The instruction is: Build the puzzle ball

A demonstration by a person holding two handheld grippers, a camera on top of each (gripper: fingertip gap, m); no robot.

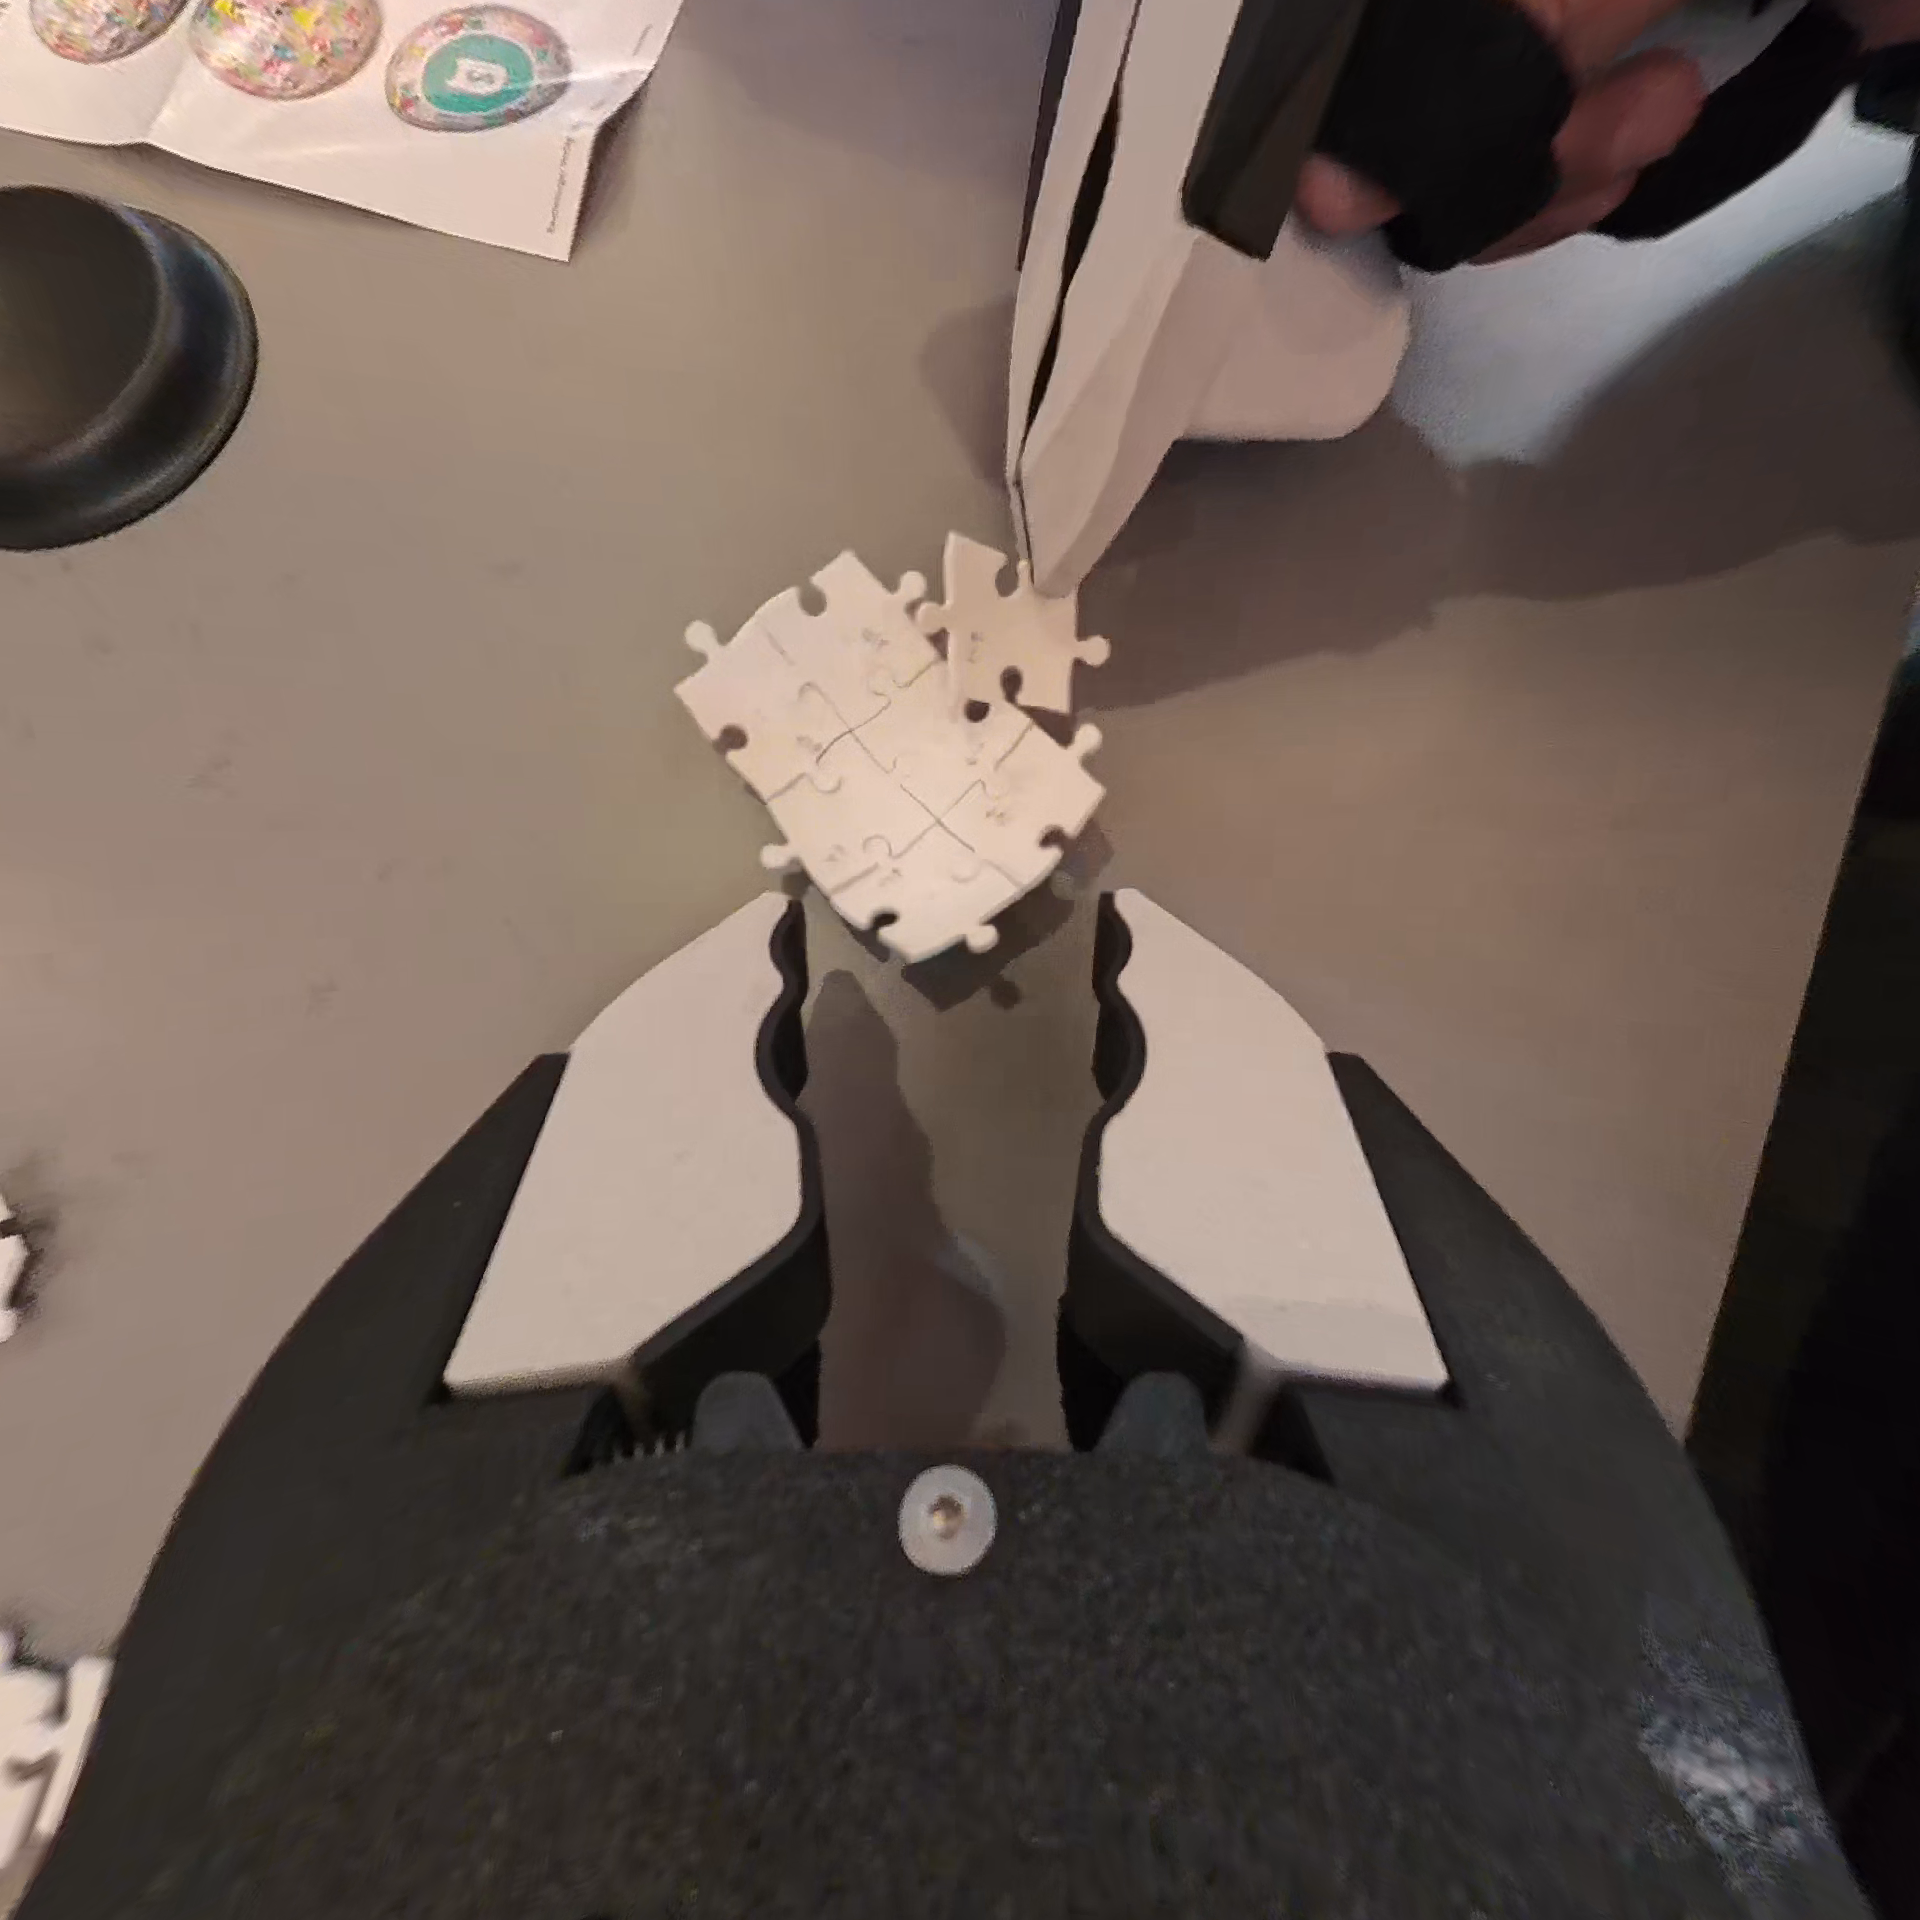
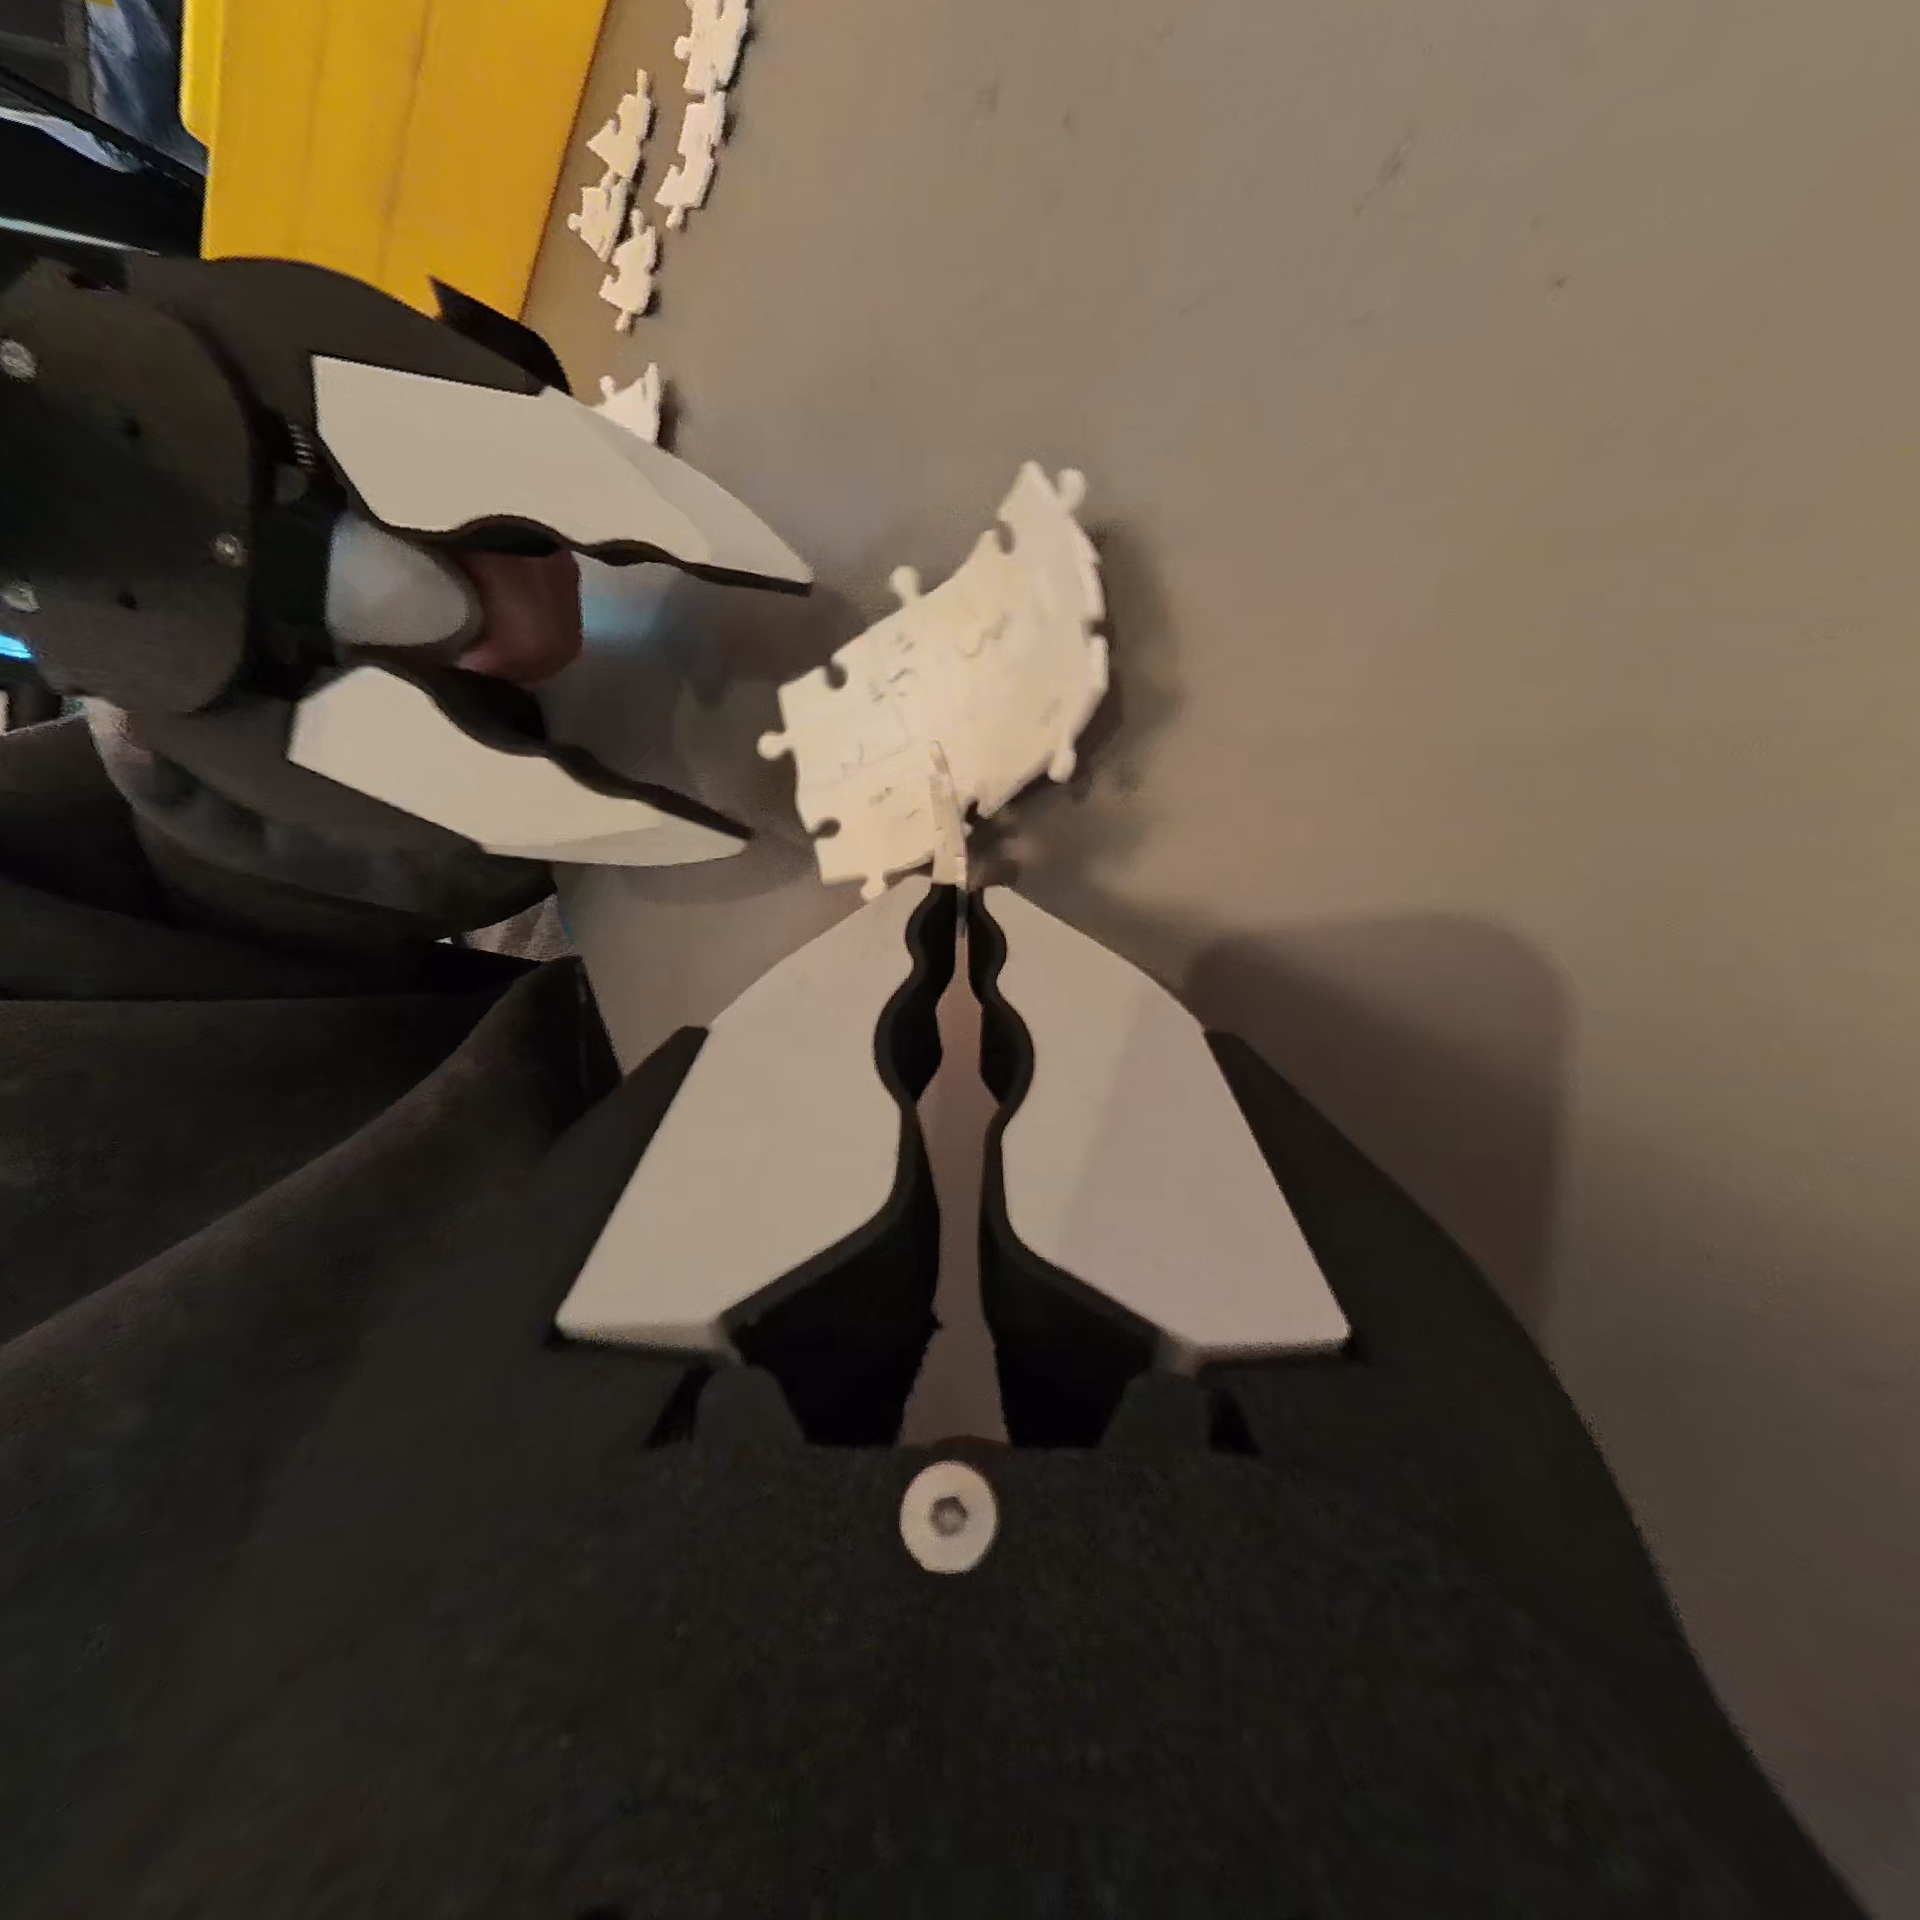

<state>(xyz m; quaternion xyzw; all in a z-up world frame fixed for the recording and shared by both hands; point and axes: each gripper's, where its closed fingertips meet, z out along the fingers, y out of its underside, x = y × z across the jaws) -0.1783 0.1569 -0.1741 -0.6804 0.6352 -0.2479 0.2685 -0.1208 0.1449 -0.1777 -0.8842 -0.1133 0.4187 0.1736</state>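
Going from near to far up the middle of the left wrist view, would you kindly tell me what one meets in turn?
Left gripper, open → assembled patch of white puzzle pieces lying on the grey table → single puzzle piece, tilted over the patch's far edge → right gripper, shut on that piece.

matt white puzzle pieces (image 1: 894, 790), smooth table (image 1: 416, 727)

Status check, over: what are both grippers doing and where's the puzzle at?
Left gripper open, empty, just short of joined white curved puzzle section. Right gripper shut on single white puzzle piece, at section's far edge, not seated. Nothing in the way.
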